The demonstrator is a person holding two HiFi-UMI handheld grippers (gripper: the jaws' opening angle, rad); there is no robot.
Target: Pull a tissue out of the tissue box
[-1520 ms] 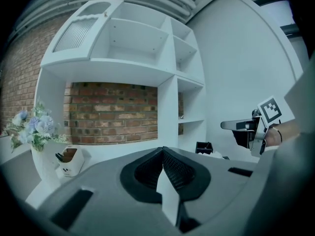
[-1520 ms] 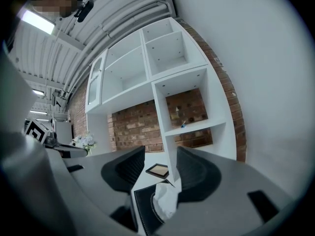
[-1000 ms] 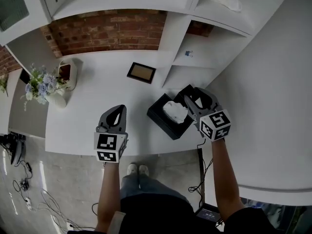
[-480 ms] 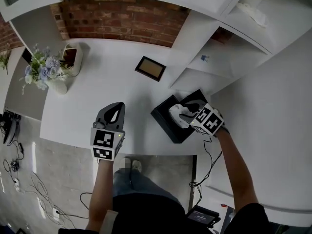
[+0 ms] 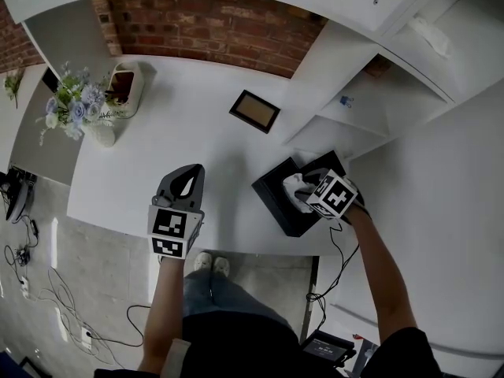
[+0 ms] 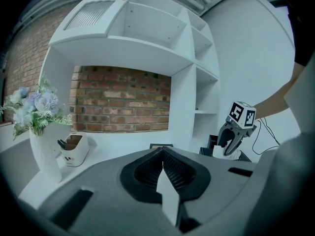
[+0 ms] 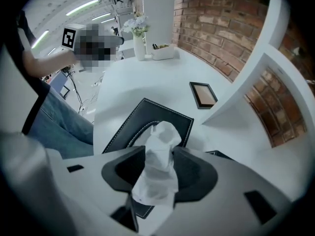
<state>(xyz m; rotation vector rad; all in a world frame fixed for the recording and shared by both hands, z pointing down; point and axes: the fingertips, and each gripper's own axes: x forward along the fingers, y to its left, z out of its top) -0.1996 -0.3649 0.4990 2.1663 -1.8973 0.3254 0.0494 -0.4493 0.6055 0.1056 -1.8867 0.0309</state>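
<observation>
The right tongs pinch the tissue. It sticks up from the black tissue box on the desk, so the pull goes up. The left tongs are closed, empty and well apart.

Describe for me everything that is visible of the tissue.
The tissue is white, thin, soft-looking paper, crumpled into a bunched strip. It sticks out of the opening in the top of the black, white-stitched tissue box. The right tongs are closed on it from both sides. Nothing else touches it.
</observation>
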